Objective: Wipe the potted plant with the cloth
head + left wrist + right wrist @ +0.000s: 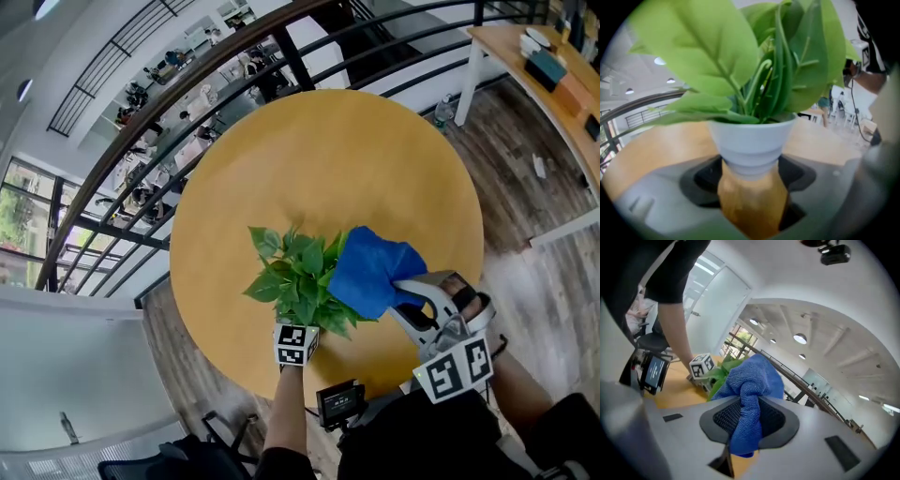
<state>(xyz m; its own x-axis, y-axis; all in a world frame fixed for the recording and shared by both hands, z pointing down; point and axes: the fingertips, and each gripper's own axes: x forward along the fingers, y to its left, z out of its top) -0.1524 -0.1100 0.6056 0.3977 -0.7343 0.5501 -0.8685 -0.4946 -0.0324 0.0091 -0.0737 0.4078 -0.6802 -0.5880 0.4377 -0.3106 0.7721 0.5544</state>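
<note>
The potted plant (295, 278) stands near the front edge of a round yellow table (328, 159). In the left gripper view its white pot (750, 140) sits between the jaws of my left gripper (751, 174), gripped at the narrow base, with broad green leaves (740, 61) overhead. From above, leaves hide those jaws and only the marker cube (295, 344) shows. My right gripper (405, 289) is shut on a bunched blue cloth (370, 270), which lies against the plant's right-hand leaves. In the right gripper view the cloth (750, 380) is pinched between the pads of the right gripper (749, 420).
A black railing (187, 94) curves behind the table, with a drop to a lower floor beyond. A wooden desk (544, 66) with boxes stands at the top right. A small screen device (339, 403) sits by the person's body at the table's front edge.
</note>
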